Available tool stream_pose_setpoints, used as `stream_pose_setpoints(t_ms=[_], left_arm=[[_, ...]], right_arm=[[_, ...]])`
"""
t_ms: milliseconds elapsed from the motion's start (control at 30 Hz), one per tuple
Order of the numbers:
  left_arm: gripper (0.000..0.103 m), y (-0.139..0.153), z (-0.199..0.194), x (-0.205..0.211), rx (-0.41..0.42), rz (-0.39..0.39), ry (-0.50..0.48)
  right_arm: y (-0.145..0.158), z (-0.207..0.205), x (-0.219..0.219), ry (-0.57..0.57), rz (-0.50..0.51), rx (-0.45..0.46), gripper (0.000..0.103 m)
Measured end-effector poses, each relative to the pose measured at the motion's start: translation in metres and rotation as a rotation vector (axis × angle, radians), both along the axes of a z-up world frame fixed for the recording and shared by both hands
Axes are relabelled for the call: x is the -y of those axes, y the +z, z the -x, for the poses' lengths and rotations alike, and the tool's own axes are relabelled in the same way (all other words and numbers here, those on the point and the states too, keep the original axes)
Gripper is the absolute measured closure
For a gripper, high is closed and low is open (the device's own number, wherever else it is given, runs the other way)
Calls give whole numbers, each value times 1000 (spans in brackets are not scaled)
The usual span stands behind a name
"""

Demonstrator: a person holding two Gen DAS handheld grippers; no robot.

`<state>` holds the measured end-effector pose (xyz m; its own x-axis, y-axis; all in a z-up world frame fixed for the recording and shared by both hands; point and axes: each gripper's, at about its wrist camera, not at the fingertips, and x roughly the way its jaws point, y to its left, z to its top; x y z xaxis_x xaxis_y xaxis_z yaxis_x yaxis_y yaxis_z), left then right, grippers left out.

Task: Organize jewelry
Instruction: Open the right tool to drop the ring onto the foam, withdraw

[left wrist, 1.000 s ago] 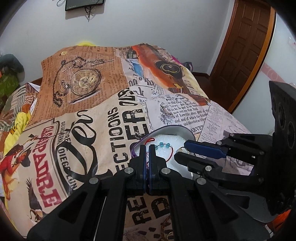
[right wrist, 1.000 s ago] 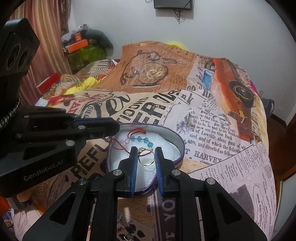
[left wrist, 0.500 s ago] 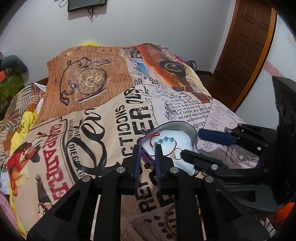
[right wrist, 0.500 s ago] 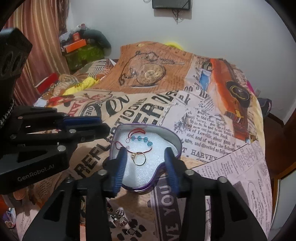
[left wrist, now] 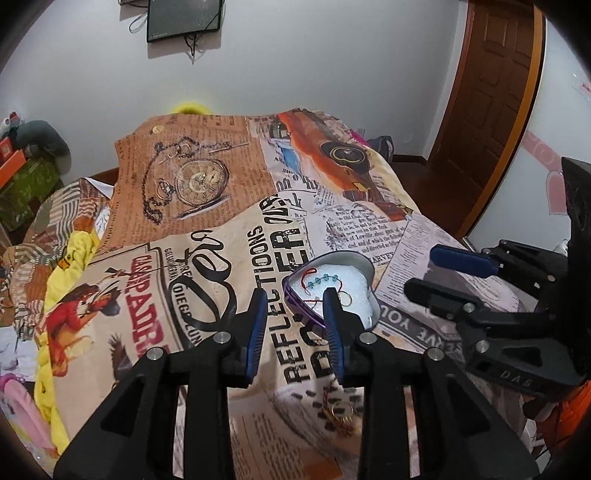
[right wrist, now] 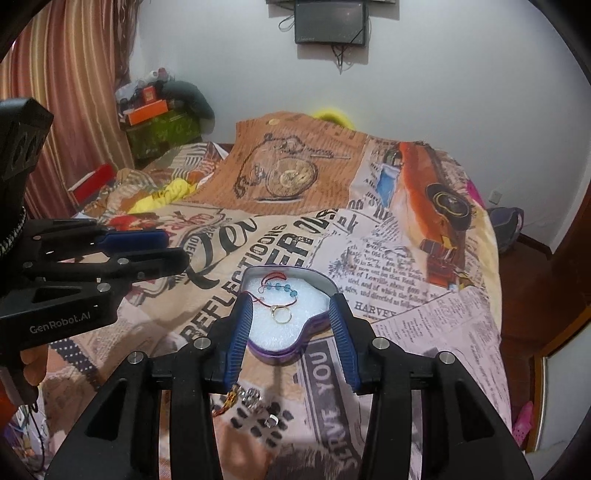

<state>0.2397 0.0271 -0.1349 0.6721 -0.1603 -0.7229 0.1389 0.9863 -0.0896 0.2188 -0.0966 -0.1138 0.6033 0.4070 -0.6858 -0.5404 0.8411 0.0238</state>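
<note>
A purple heart-shaped tin (right wrist: 284,352) with white foam lining lies on the printed bedspread; it also shows in the left wrist view (left wrist: 364,260). On the foam lie a red cord bracelet with blue beads (right wrist: 282,286) and a gold ring (right wrist: 281,314). My right gripper (right wrist: 290,317) is open and empty, held above the tin's near end. My left gripper (left wrist: 294,308) is open and empty, just left of the tin. Loose jewelry (right wrist: 251,398) lies on the bedspread nearer to me, also seen in the left wrist view (left wrist: 341,411).
The bedspread (left wrist: 207,236) covers the whole bed. Clothes and boxes (right wrist: 159,118) are piled at the far left by a striped curtain. A wooden door (left wrist: 495,96) stands at the right. A dark screen (right wrist: 330,22) hangs on the far wall.
My right gripper opened, left the gold ring on the foam and drew back. My left gripper opened from shut and pulled back and up from the tin.
</note>
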Motion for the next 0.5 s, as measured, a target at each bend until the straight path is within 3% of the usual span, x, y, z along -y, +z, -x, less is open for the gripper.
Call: stream_pose_setpoints(t_ms=[233, 500], left_arm=[[68, 4, 25, 3, -18, -11, -22], [68, -20, 44, 6, -92, -7, -30]], right_arm=[[8, 21, 10, -27, -9, 2, 64], [-4, 38, 23, -59, 0, -40, 64]])
